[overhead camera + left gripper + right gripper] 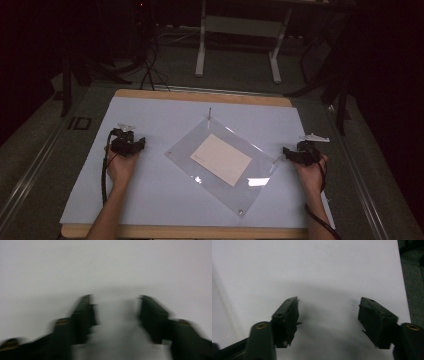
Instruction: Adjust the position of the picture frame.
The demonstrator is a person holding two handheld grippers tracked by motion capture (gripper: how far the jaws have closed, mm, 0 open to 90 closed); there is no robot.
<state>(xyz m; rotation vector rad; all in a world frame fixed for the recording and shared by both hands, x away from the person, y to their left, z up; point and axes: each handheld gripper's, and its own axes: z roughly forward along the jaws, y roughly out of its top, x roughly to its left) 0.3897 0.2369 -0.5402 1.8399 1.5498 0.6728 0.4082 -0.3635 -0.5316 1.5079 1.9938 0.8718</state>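
Item, nearest me: my left gripper [134,145], black, two-jawed, resting over the pale blue sheet covering the wooden table [150,200] toward its left edge, jaws parted and empty; in the left gripper view [116,315] the jaws are blurred over bare sheet. Item: my right gripper [290,154], same make, near the table's right edge, jaws spread wide [328,315] with nothing between them. Item, between the two: a clear rectangular acrylic plate [220,172] with a fastener at each corner, a cream paper card [221,159] under or inside it. Its long axis runs diagonally, from the near right toward the far left. The right gripper is the nearer, just beside the plate's right corner; the left stands well apart. Faint print on the card's left edge, unreadable. No brands visible.
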